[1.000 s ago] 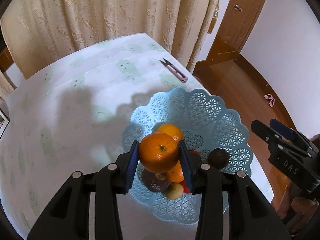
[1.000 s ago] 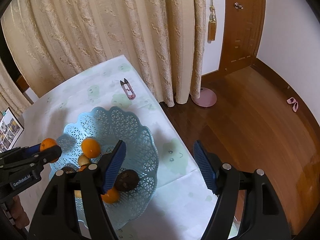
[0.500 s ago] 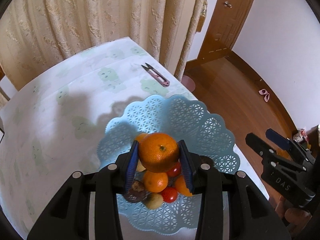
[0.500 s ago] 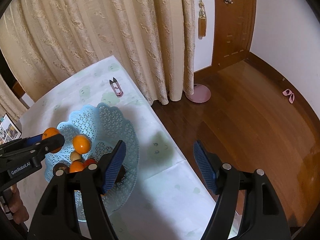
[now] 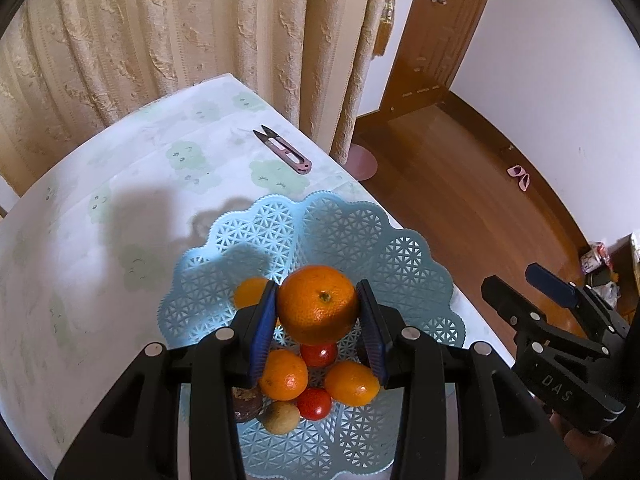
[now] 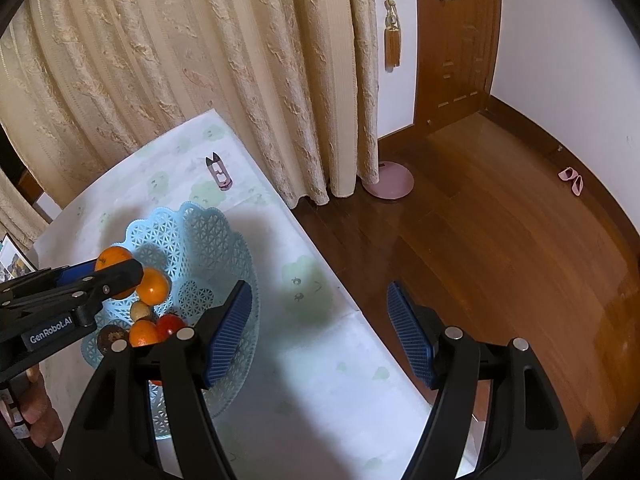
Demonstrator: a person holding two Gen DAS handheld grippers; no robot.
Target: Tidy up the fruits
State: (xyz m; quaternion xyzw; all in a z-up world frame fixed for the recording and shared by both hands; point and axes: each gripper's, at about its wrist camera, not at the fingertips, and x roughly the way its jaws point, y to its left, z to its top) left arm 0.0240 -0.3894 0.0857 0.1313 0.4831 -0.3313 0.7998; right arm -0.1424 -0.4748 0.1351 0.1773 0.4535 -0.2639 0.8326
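Over basket (image 5: 400,256) | left hand-held gripper (image 5: 318,320) "GenRobot.AI" clamps orange (image 5: 318,302) | right hand-held gripper (image 6: 320,328) "DAS" apart, empty

Readable at four o'clock in the left wrist view: "DAS" in pale letters on the black body of the right tongs (image 5: 552,292). Readable at nine o'clock in the right wrist view: "GenRobot.AI" in white letters along the black side of the left tongs (image 6: 116,270). Nothing else legible; only small cartoon faces, no words, printed on the cloth over the counter (image 5: 120,208).
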